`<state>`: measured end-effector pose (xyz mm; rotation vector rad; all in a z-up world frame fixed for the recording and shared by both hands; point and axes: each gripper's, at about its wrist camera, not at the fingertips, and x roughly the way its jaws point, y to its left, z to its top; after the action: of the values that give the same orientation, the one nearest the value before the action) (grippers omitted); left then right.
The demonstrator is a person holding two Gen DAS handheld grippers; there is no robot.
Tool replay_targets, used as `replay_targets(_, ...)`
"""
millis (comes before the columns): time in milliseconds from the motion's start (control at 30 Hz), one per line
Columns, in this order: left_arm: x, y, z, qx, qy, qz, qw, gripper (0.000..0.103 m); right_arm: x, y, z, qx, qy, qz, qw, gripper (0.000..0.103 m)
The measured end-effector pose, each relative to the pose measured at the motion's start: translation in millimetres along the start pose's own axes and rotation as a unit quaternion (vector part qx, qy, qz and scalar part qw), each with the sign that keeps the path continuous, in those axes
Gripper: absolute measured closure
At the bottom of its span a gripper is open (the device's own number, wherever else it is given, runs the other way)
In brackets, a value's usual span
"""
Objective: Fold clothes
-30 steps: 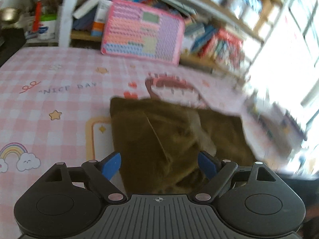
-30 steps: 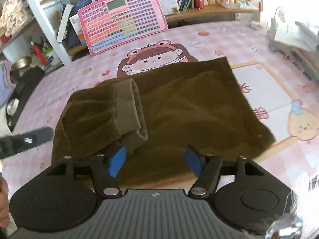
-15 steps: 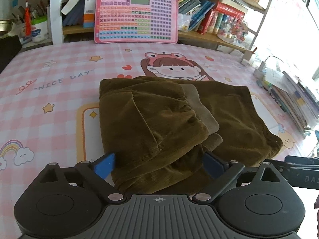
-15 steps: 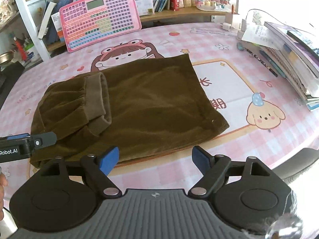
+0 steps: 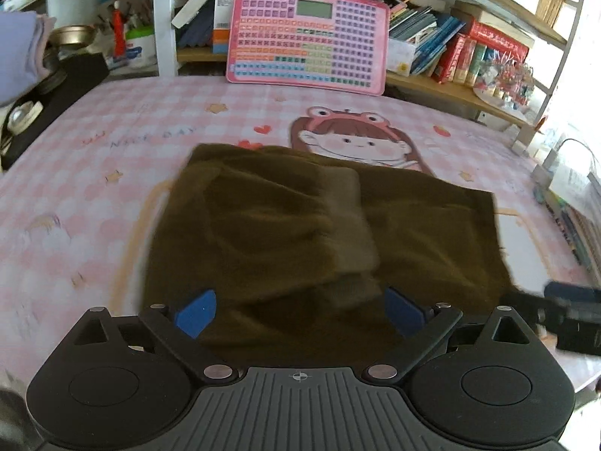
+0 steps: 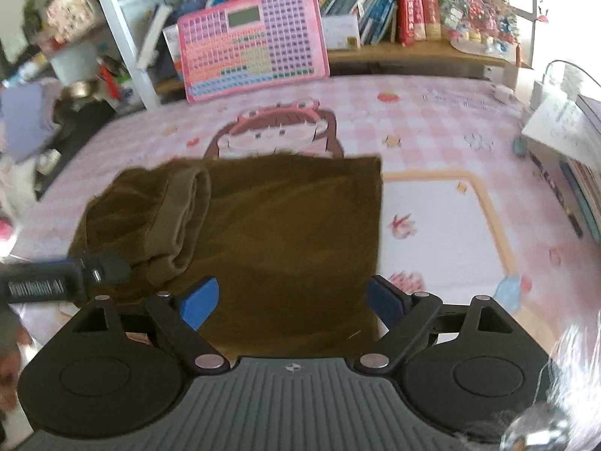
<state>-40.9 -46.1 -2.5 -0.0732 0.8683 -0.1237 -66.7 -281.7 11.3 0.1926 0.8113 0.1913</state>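
A dark brown corduroy garment (image 5: 285, 225) lies folded on the pink cartoon mat (image 5: 112, 143), its lighter ribbed band (image 5: 353, 221) turned up on top. My left gripper (image 5: 299, 310) hovers over its near edge, open, with nothing pinched. In the right wrist view the same garment (image 6: 293, 233) spreads flat, with the ribbed band (image 6: 184, 218) at its left. My right gripper (image 6: 293, 300) is above the near hem with its jaws opening; the cloth lies under them, not gripped. One finger (image 6: 56, 282) of the left gripper pokes in from the left.
A pink toy keyboard (image 5: 308, 37) leans against the bookshelf (image 5: 469, 52) at the back. Stacked books and papers (image 6: 563, 143) lie along the right edge. A dark tray with metal dishes (image 5: 56, 90) sits at the far left.
Both grippers have drawn back towards the near edge of the garment and their jaws have widened. The garment lies where it was, folded with the ribbed band on top.
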Motion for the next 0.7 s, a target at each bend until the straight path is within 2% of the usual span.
replay_targets(200,-12,-60,-29,0.005,0.018,0.036,0.9992,0.005,1,-55,1,0.025,0.048,0.059,0.997,0.017)
replay_targets(400,-23,-75,-36,-0.026,0.022,0.077,0.9965,0.005,-3,-78,-6,0.035,0.083,0.094,0.992,0.017)
replay_targets(567,-22,-88,-43,-0.029,0.032,0.080,0.9958,0.005,0,-94,-12,0.057,0.115,0.110,0.986,0.017)
replay_targets(700,-29,-94,-46,-0.027,0.019,0.081,0.9962,0.005,4,-104,-14,0.092,0.139,0.132,0.977,0.017)
